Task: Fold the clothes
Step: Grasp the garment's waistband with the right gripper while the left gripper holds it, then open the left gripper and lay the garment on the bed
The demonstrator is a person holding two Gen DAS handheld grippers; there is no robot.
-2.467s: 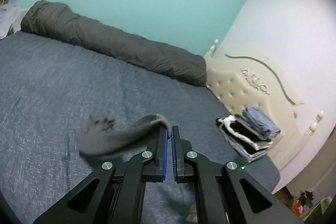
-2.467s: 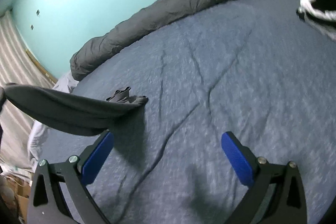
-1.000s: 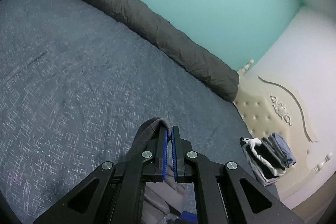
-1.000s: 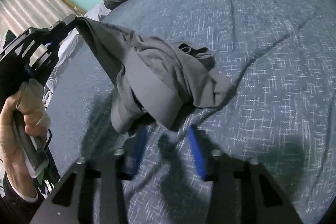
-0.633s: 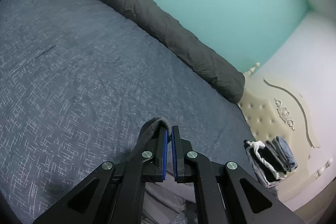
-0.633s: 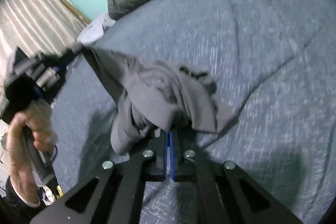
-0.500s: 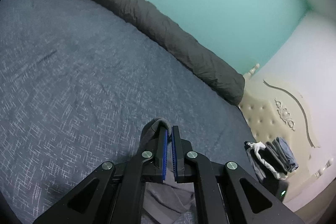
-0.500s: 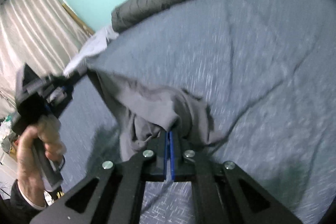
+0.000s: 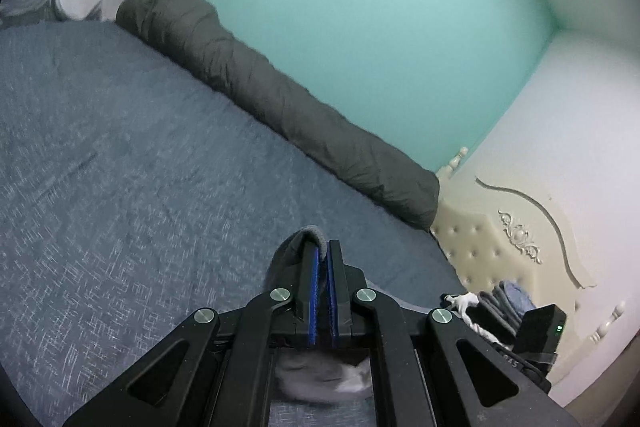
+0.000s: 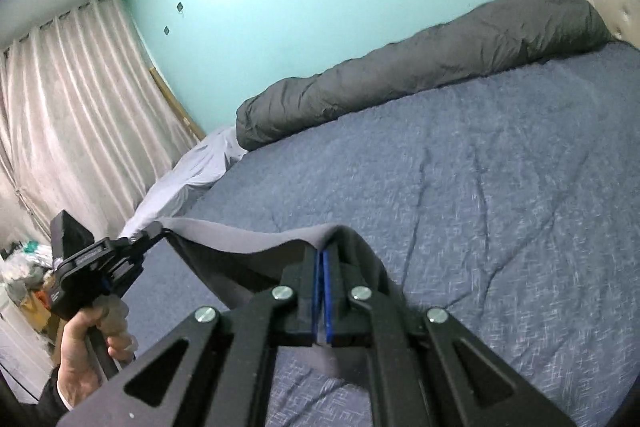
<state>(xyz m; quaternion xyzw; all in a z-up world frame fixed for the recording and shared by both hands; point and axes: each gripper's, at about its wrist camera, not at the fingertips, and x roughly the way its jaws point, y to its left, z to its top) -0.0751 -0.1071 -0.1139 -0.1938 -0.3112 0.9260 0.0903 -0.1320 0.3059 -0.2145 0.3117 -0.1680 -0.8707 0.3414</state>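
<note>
Two grippers hold one grey garment (image 10: 240, 239) up over the blue bed (image 10: 500, 195). The right gripper (image 10: 322, 259) is squeezed shut on a fold of the cloth, and the grey edge peeks out at 12 o'clock from its blue pads. The left gripper (image 10: 154, 229), seen from the right wrist at 9 o'clock, is also pinched shut on the other end of the same edge, and a hand (image 10: 86, 351) grips its handle. In the left wrist view the left gripper (image 9: 322, 251) has a grey loop of cloth wrapped over its tips, and more grey cloth hangs below it at 6 o'clock. The top edge runs almost tight between the two grippers, and the rest droops down toward the bed. This cloth looks soft, light and floppy, so it will sag and swing and will not keep a shape by itself. It looks thin and a bit smooth, so a small pinch could slip; a good hold is right on the thick hem or band, near the two ends, as now. A grey rolled quilt (image 10: 420, 63) lies along the far side of the bed at 1 o'clock, and a small pile of folded clothes (image 9: 500, 303) sits by the headboard (image 9: 480, 239) at 4 o'clock.
</note>
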